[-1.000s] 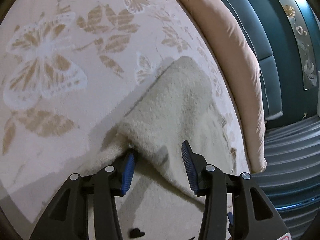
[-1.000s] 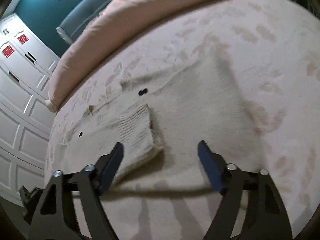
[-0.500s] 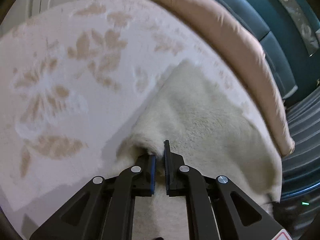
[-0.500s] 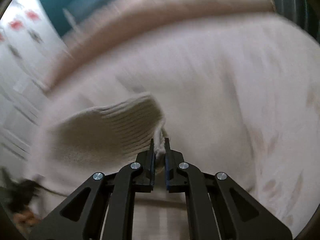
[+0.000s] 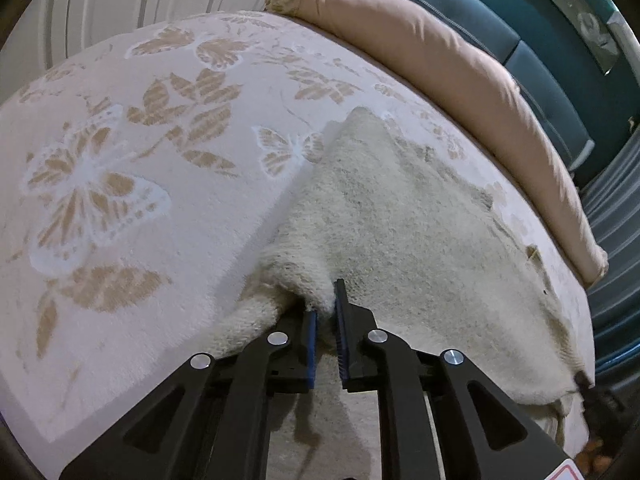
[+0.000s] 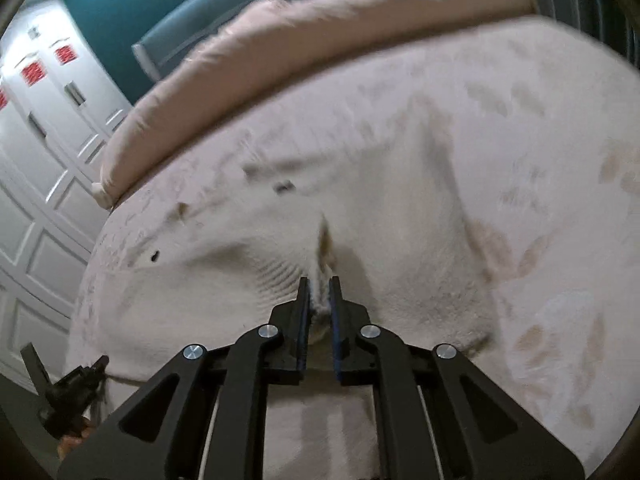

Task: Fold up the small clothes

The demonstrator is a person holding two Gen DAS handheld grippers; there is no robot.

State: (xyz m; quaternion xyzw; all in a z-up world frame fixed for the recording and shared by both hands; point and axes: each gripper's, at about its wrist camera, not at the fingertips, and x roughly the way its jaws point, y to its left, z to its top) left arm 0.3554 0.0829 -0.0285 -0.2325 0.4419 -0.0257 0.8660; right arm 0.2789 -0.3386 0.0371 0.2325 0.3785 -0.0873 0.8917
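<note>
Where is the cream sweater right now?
The cream sweater lies spread on the butterfly-print blanket, just short of the pink pillow. Its near edge is pinched in the left gripper and the right gripper.

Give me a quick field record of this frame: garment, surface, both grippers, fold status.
garment: cream knit garment, spread on the bed, near edge lifted
surface: butterfly-print blanket
background: pink bolster along the far edge
left gripper: fingers pinched on a bunched edge of the garment
right gripper: fingers pinched on a ribbed edge of the garment
fold status: both edges gripped, not yet folded over
image quality: right wrist view blurred
</note>
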